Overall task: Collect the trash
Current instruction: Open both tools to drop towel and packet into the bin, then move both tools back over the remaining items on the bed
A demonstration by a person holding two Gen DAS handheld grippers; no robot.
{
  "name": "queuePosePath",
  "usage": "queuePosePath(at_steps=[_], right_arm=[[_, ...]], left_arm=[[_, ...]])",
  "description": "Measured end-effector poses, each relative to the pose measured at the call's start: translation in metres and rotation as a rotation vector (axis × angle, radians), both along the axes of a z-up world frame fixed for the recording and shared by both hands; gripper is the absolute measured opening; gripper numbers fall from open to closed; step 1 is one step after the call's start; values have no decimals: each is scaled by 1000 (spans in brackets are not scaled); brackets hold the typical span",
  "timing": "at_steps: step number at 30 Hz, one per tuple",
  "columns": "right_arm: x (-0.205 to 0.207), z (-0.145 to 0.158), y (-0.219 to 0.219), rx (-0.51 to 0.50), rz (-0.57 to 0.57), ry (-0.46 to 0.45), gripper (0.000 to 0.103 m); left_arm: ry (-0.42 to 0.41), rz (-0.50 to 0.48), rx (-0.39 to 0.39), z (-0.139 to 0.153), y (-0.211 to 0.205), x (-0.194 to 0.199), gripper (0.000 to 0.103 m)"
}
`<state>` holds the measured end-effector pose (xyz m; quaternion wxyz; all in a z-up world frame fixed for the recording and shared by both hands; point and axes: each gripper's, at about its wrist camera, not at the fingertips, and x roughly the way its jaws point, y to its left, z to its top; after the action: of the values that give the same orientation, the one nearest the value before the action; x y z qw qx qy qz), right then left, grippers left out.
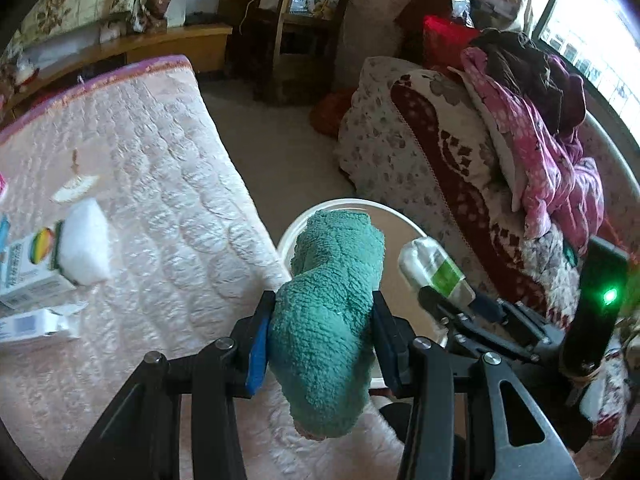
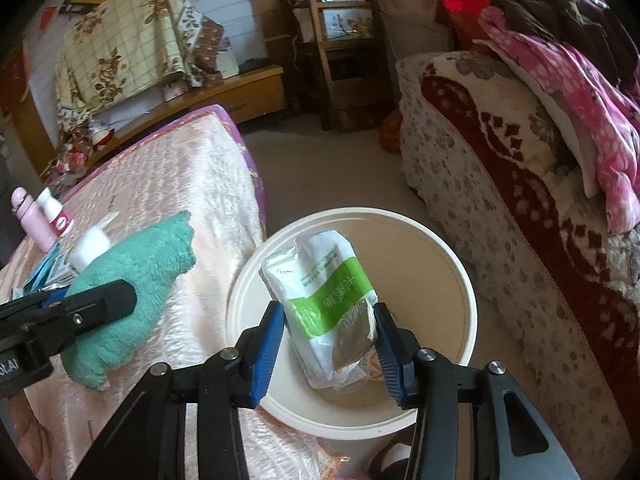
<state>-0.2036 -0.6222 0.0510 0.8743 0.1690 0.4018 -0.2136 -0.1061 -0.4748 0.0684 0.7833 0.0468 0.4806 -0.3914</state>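
a quilted pink bed (image 1: 132,152) faces a blanket-draped sofa (image 1: 452,168) across bare floor (image 1: 276,136), bright window (image 1: 592,28) behind.

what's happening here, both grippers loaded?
Yes. A person is collecting trash with two handheld grippers. The left gripper is clamped on a green fuzzy cloth; the right gripper holds a white-and-green packet over the round cream bin beside the bed. Neither item has been dropped in yet. More boxes remain on the bed.

The bin (image 2: 460,264) stands between bed (image 2: 180,168) and sofa (image 2: 500,184).
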Motion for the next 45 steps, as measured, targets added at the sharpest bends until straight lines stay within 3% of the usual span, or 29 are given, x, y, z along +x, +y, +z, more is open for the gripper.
queuePosePath(at_steps=[2,5,10,24,34,45], right_arm=[[2,-7,-6,21,-17,6,55],[2,-15,-13,49,-47,15,72],[-4,-15,-18,66,-71,0,72],[-6,-3,9,22,-38,-12,72],[-3,21,55,-13,27,-52,72],[15,42,131,-23,133,-94,75]], left_arm=[[26,19,-19,-4,0,4,53],[56,35,-51,-7,3,8,64],[42,50,-54,-4,14,8,67],[-113,127,47,12,65,4,68],[-199,196,66,29,117,0,68],[-233,317,52,44,185,7,68]])
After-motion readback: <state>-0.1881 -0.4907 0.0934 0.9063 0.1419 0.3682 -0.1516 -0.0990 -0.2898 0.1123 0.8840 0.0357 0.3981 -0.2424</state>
